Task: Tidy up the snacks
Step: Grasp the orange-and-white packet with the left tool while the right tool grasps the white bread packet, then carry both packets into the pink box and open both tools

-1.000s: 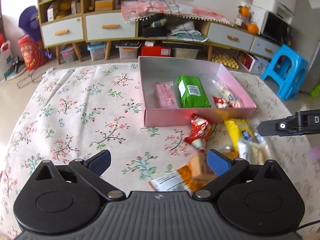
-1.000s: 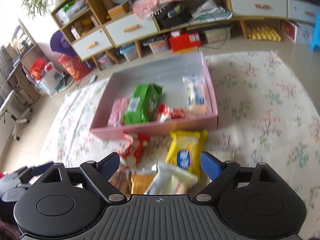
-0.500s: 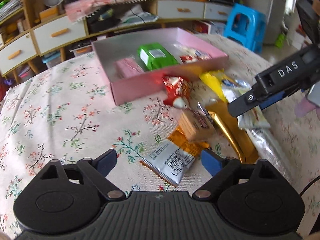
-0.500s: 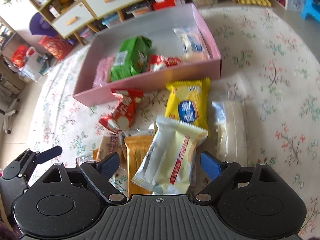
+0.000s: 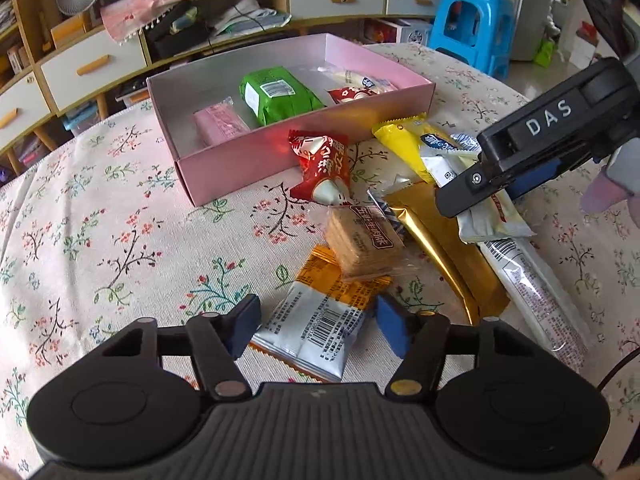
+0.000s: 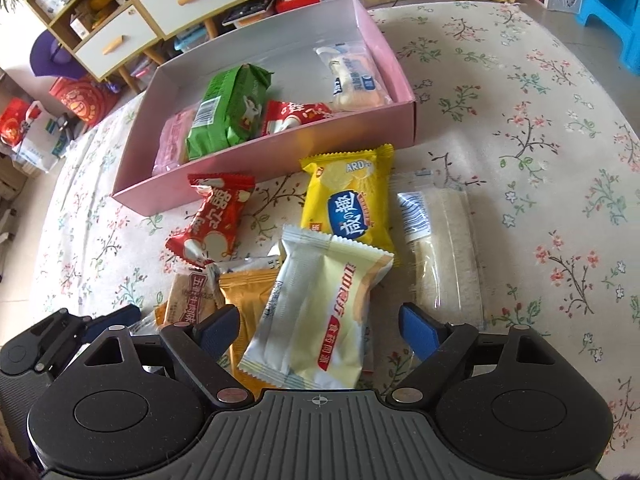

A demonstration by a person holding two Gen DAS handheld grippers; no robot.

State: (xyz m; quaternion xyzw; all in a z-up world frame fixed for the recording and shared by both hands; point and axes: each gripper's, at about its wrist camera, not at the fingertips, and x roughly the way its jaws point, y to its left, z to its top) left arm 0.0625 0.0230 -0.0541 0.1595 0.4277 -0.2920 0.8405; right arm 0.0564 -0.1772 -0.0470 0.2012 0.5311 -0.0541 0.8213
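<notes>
Covering the whole work area is a round table [image 6: 560, 92] under a floral cloth, with shelving and drawer units along the far wall and a blue stool [image 5: 472, 28] at far right. You have a pink box [image 6: 404, 120] at the far middle of the table, already holding a green packet [image 6: 228, 108], a pink pack, a red sweet and a clear-wrapped cake. Loose snacks lie just near of the box: a yellow biscuit pack [image 6: 348, 200], a red candy bag [image 6: 210, 220], a long clear-wrapped bar [image 6: 444, 256], a gold pouch and a cracker stack [image 5: 362, 240].

You appear to be at the pick-up step. Your right gripper [image 6: 320, 326] sits with fingers wide apart, straddling the cream wafer pack [image 6: 316, 312], which overlaps the gold pouch. Your left gripper [image 5: 318, 330] is likewise spread, either side of the orange-and-silver sachet [image 5: 316, 320], on whose far end the cracker stack rests. Neither holds anything yet.

The next move calls for closing squarely on one pack and lifting it clear of its neighbours before carrying it to the box.
</notes>
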